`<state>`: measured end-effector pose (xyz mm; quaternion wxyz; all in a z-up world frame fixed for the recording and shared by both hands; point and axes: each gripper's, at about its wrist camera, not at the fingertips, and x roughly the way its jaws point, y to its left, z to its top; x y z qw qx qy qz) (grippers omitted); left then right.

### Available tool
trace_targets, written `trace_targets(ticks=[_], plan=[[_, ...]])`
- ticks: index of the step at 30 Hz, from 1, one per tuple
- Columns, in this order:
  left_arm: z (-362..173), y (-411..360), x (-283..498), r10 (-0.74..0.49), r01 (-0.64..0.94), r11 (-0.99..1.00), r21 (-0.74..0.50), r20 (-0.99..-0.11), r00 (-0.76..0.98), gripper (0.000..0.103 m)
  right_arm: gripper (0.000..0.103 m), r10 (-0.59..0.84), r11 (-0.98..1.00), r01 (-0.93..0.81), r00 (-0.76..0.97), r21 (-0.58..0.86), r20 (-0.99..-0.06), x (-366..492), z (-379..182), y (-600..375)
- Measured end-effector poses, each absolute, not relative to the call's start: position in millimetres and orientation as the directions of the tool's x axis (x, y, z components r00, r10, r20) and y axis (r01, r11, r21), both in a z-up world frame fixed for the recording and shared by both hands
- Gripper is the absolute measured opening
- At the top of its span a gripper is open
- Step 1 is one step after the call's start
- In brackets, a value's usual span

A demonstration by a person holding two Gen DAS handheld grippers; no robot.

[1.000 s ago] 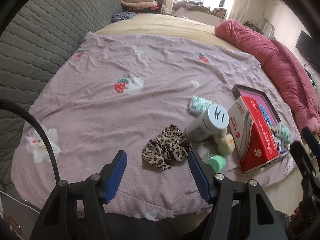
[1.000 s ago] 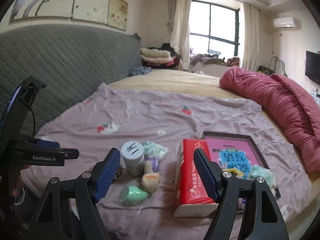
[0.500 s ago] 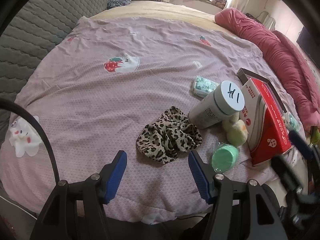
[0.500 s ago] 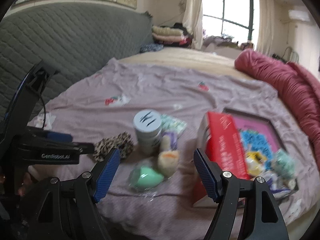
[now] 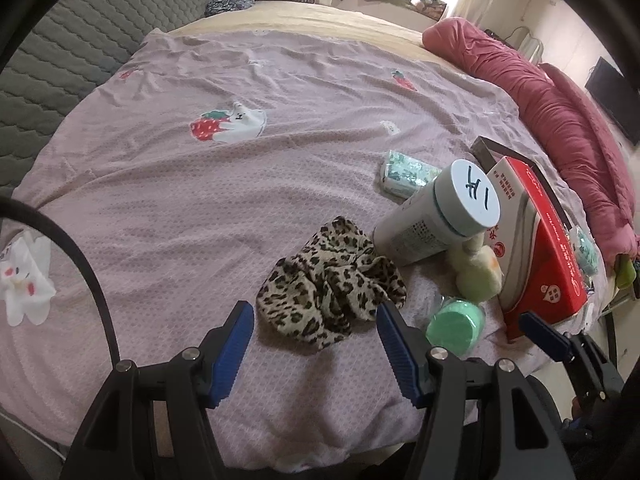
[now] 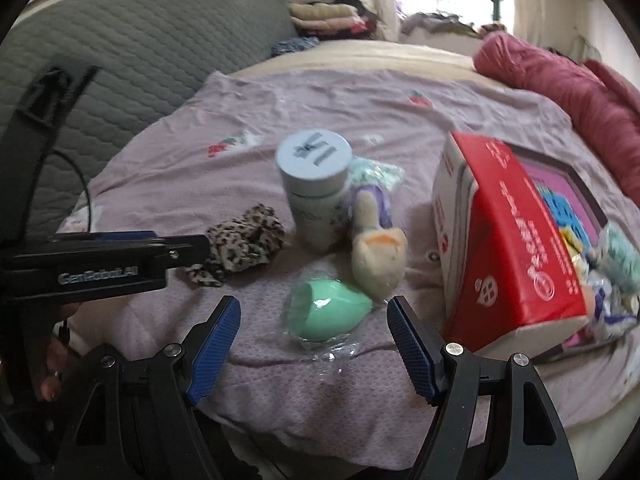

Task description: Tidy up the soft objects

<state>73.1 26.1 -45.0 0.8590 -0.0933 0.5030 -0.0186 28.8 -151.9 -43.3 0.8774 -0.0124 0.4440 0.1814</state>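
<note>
A leopard-print scrunchie [image 5: 328, 284] [image 6: 244, 242] lies on the mauve bedspread, just beyond my left gripper [image 5: 314, 320], which hangs open above it with nothing between its fingers. A mint-green sponge in clear wrap [image 6: 326, 316] [image 5: 454, 326] lies in front of my right gripper [image 6: 312, 314], also open and empty. Behind the sponge lies a cream plush toy [image 6: 378, 258] [image 5: 478, 276]. A small teal-patterned packet [image 5: 406, 172] rests further back. My left gripper shows side-on at the left of the right wrist view.
A white jar with a marked lid [image 5: 440, 216] [image 6: 316, 186] stands among the soft things. A red tissue box [image 6: 508, 248] leans on a dark-framed tray [image 6: 576, 184] holding colourful items. A rolled pink duvet [image 5: 560, 120] lies on the right, a grey quilted headboard [image 6: 140, 52] at left.
Both grippers have sunk toward the bed. The scrunchie now sits closer between the left fingers, and the green sponge has come in between the right fingers.
</note>
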Motion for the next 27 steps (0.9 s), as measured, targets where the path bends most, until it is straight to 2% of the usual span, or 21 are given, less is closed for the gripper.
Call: trace_targets(ticks=[13,20,22,24,27], plan=[[-72,25,93,-0.157,-0.041,0.979,-0.2,-0.867,0.473,0.064,0.077,0.298,0.95,-0.231,0.482,0.209,-0.824,55,-78,-155],[-81,28,98,-0.16,-0.049,0.978,-0.204,-0.874,0.459,0.064,0.077,0.294,0.95,-0.239,0.473,0.2,-0.831,60,-86,-151],[-83,28,99,-0.16,-0.047,0.978,-0.203,-0.876,0.455,0.064,0.074,0.289,0.95,-0.246,0.468,0.191,-0.835,61,-88,-149],[-85,27,100,-0.159,-0.045,0.979,-0.2,-0.878,0.451,0.064,0.067,0.29,0.948,-0.256,0.465,0.187,-0.837,61,-89,-148],[-86,27,102,-0.156,-0.044,0.98,-0.196,-0.879,0.451,0.065,0.064,0.288,0.947,-0.271,0.466,0.175,-0.836,59,-89,-146]])
